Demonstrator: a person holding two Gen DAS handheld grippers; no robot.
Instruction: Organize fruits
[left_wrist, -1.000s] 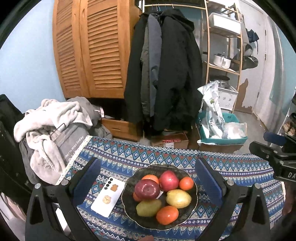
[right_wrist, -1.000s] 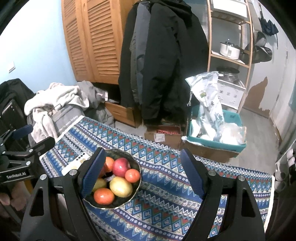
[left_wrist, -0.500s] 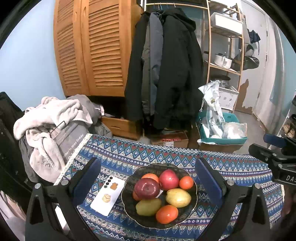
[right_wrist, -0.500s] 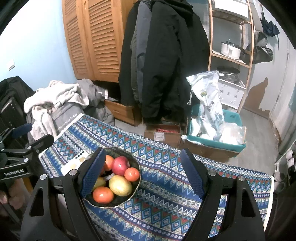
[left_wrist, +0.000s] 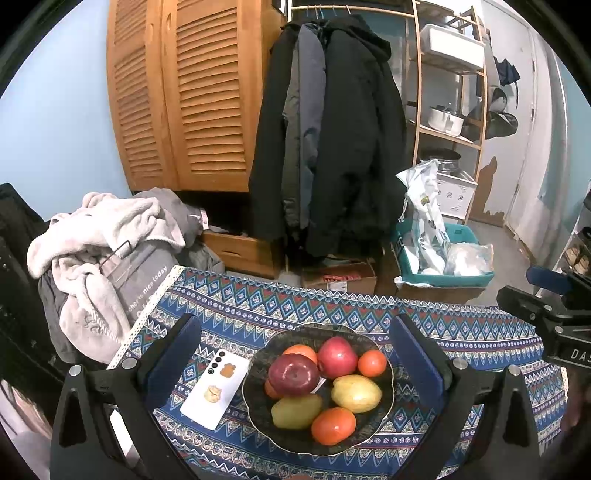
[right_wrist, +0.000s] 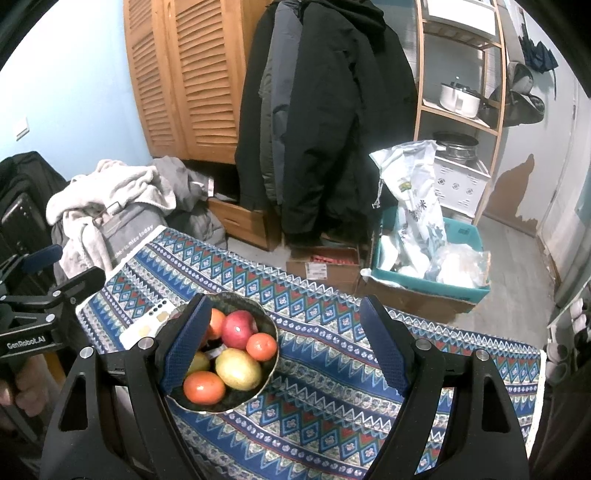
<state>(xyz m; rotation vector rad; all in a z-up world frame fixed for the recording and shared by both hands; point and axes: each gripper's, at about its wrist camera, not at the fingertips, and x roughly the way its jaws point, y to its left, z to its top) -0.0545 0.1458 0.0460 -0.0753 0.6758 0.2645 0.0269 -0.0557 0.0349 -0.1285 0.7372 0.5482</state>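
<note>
A dark bowl (left_wrist: 384, 402) sits on the patterned tablecloth and holds several fruits: a dark red apple (left_wrist: 293, 373), a pink-red apple (left_wrist: 337, 357), oranges (left_wrist: 371, 363), and two yellow-green fruits (left_wrist: 356, 393). My left gripper (left_wrist: 295, 354) is open and empty, held above the bowl with a finger on each side. My right gripper (right_wrist: 286, 343) is open and empty above the cloth; the bowl (right_wrist: 264, 321) lies behind its left finger (right_wrist: 186, 341). The pink-red apple (right_wrist: 239, 329) shows there too.
A white phone (left_wrist: 216, 387) lies on the cloth left of the bowl. The tablecloth (right_wrist: 332, 406) stretches right of the bowl. Past the table's far edge are a clothes pile (left_wrist: 99, 240), hanging coats (left_wrist: 332, 140), a cardboard box and a teal bin (right_wrist: 428, 280).
Both grippers drifted slightly; the views shifted a little. The fruits and the bowl have not moved.
</note>
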